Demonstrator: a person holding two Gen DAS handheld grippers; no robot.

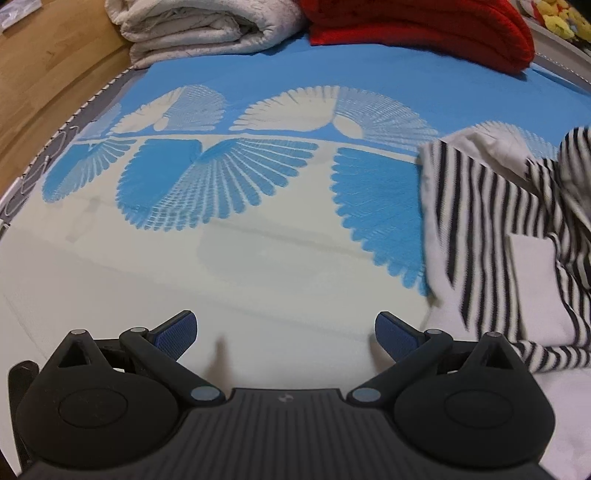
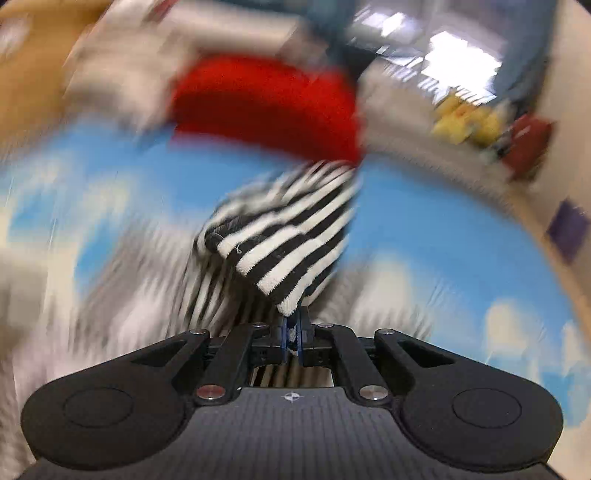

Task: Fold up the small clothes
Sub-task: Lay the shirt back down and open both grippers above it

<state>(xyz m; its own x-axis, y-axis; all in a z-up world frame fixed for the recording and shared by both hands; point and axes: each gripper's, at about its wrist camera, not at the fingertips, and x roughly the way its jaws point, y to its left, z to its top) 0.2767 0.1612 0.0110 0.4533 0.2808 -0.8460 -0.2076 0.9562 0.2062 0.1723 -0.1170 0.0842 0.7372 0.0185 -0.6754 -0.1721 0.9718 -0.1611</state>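
Bedsheet (image 1: 258, 66), blue with pale fan motifs, fills my left view; a cream blanket (image 1: 199, 26) and red blanket (image 1: 417, 26) lie folded along the top of the frame. The striped garment (image 1: 491, 221) occupies the right edge there, its stripes running top to bottom, partly lifted and blurred. My left gripper (image 1: 286, 332) sits at lower centre, fingers wide apart and empty, the garment to its right and near. My right gripper (image 2: 293, 332) is nearer: its fingers are pressed together on a striped hem at frame centre. Only the right view shows this grip; only the left shows the garment's spread. I judge that a fold is under way.
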